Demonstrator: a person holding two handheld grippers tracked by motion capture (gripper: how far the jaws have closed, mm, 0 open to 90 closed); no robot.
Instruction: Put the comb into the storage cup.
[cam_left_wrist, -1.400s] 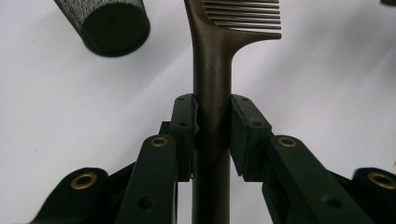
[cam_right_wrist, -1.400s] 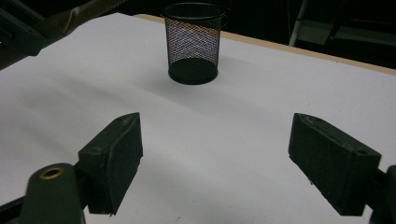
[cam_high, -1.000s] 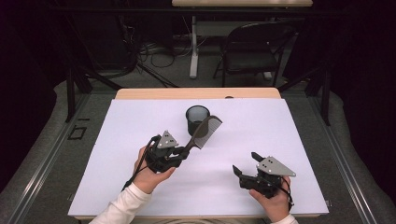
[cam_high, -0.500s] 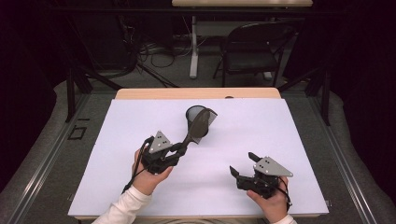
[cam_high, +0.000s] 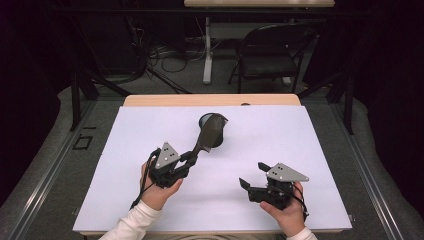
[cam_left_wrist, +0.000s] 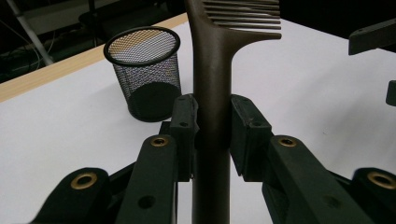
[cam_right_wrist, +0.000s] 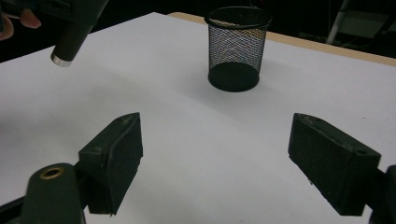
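A white table (cam_high: 300, 150) spans the centre of the high view, a black mesh cup (cam_left_wrist: 142, 70) standing upright at its upper middle. The left gripper (cam_left_wrist: 212, 123), jaws clamped on the handle of a dark comb (cam_left_wrist: 212, 70), holds it raised with the teeth at the top of the left gripper view, near the cup. Judged best: centre the comb over the rim, then lower it. The right gripper (cam_right_wrist: 215, 158) hovers lower right, jaws wide apart, empty

Lab: floor cables (cam_high: 165, 52), dark curtains (cam_high: 385, 60)
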